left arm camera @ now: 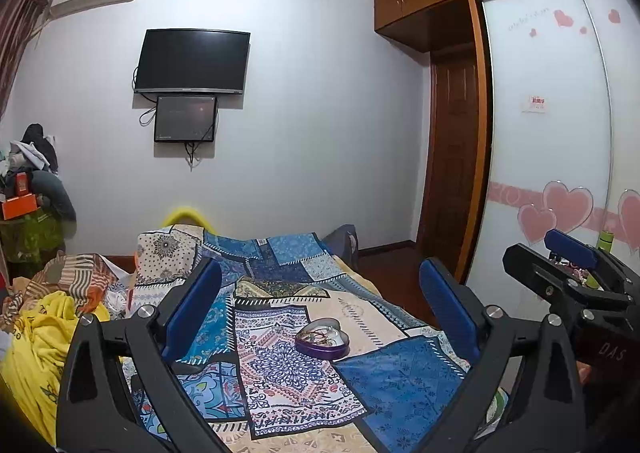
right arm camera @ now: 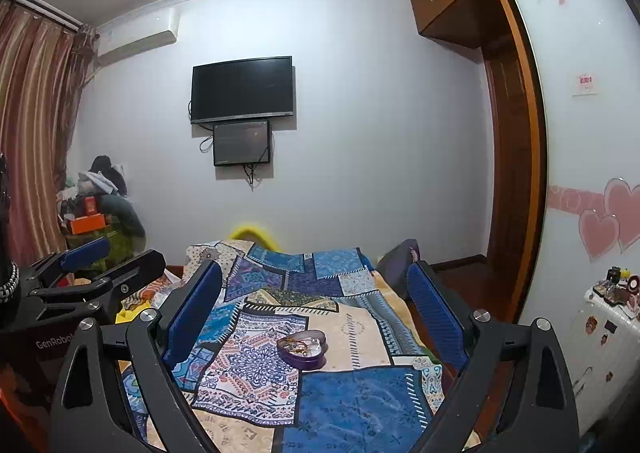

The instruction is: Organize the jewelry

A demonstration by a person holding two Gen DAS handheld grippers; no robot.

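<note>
A purple heart-shaped tin (left arm camera: 322,341) lies open on the patchwork bedspread (left arm camera: 288,381), with tangled jewelry (left arm camera: 320,335) inside. It also shows in the right wrist view (right arm camera: 303,348), with gold pieces of jewelry (right arm camera: 298,345) in it. My left gripper (left arm camera: 320,301) is open and empty, held above the bed short of the tin. My right gripper (right arm camera: 316,301) is open and empty too, also short of the tin. The right gripper shows at the right edge of the left wrist view (left arm camera: 568,265); the left one shows at the left of the right wrist view (right arm camera: 92,261).
Crumpled yellow and striped bedding (left arm camera: 44,325) lies left of the bedspread. A wardrobe with heart-print sliding doors (left arm camera: 552,141) stands on the right. A white case with small items on top (right arm camera: 608,317) stands at the right. A cluttered stand (right arm camera: 96,213) is far left.
</note>
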